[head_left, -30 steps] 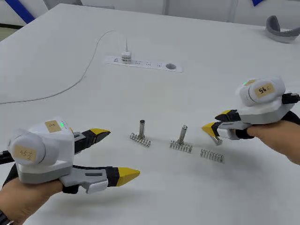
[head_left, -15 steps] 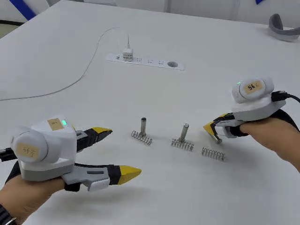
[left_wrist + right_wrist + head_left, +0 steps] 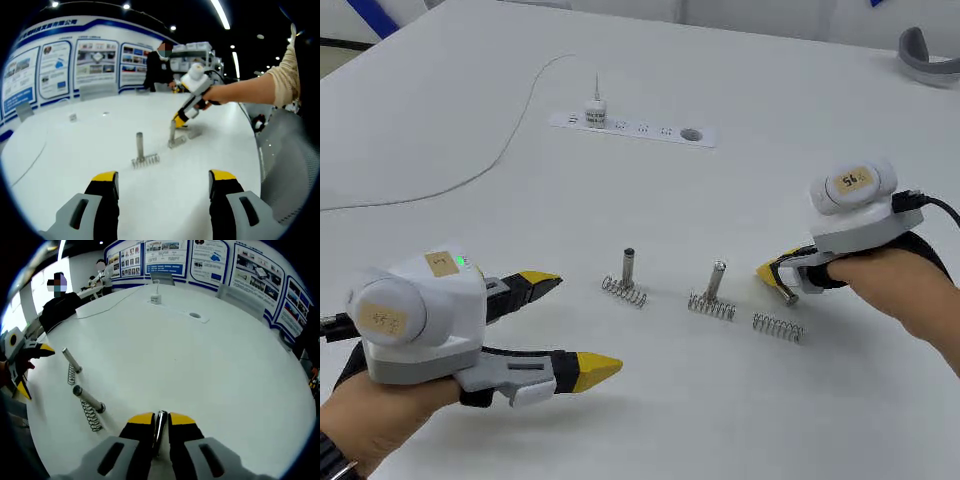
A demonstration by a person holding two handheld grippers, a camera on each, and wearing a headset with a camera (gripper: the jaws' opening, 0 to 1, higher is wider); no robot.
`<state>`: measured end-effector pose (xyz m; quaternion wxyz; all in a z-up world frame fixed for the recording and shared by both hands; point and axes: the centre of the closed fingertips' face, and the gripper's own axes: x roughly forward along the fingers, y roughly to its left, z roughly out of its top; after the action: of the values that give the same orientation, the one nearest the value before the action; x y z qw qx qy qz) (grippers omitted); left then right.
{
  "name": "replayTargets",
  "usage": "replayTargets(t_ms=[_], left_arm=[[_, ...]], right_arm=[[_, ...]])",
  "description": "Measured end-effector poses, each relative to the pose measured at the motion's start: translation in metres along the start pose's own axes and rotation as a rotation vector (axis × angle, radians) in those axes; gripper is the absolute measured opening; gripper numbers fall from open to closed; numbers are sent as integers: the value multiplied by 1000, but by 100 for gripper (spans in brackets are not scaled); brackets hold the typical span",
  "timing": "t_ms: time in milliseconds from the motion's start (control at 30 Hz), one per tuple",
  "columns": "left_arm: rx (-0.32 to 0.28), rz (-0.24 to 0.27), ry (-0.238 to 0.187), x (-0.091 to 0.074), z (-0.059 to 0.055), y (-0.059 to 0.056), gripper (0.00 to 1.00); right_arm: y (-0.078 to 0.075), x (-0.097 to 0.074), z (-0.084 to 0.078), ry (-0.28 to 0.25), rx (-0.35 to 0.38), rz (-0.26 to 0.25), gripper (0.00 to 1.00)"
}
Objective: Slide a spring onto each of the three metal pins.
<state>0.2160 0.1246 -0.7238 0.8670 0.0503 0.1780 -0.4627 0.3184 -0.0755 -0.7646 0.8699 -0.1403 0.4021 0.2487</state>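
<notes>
Your left hand-held gripper (image 3: 586, 325) has a white and grey housing and black jaws with yellow tips. It carries two tan handwritten labels (image 3: 380, 321) and a green light (image 3: 463, 263). Your right hand-held gripper (image 3: 773, 278) is of the same build, with one tan label (image 3: 850, 181) and a black cable (image 3: 932, 204) at its rear. Your right arm wears a beige knit sleeve (image 3: 282, 80).
</notes>
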Motion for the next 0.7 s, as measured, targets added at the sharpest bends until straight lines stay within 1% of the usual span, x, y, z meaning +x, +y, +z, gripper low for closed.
replayTargets(t_ms=[233,333,467,633,700], left_arm=[[-1,3,3,-1,-2,1,74],[-3,4,2,-1,-2,2,74],[-6,5,3,-2,-3,3,74],[-4,3,6,-1,-3,3,74],[-4,3,6,-1,-3,2,74]], right_arm=[[1,4,-2,19,25,7,11],[2,5,-2,28,-3,7,10],[4,6,-2,34,-21,3,9],[4,7,-1,56,-68,-17,9],[4,7,0,62,-74,-24,9]])
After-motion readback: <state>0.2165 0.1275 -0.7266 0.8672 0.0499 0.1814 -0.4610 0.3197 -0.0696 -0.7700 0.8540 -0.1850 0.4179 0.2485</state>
